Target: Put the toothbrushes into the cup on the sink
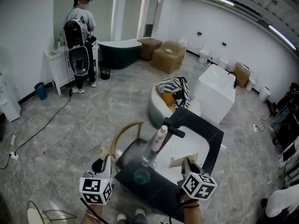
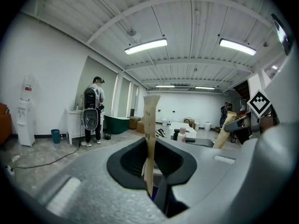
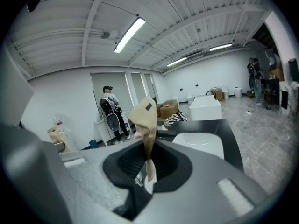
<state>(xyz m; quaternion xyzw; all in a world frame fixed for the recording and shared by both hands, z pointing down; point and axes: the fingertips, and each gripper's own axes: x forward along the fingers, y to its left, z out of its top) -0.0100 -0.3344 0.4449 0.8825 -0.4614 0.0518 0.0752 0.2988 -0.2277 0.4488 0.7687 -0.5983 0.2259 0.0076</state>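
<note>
A black sink counter (image 1: 208,129) with a white basin (image 1: 187,148) lies below me. On its near left corner stands a clear glass cup (image 1: 148,160) holding a white and pink tube (image 1: 160,138). A teal glass (image 1: 141,176) sits just in front of it. My left gripper (image 1: 99,164) (image 2: 153,181) is shut on a brown paper-wrapped toothbrush (image 2: 150,134), upright, left of the counter. My right gripper (image 1: 186,164) (image 3: 147,171) is shut on a crumpled brown paper-wrapped toothbrush (image 3: 145,122) over the basin's near edge.
A wooden chair (image 1: 125,134) stands against the counter's left side. Behind the sink are a round white tub with striped cloth (image 1: 175,94) and a white block basin (image 1: 216,90). A person with a backpack (image 1: 80,36) stands far back left; a cable (image 1: 42,125) crosses the floor.
</note>
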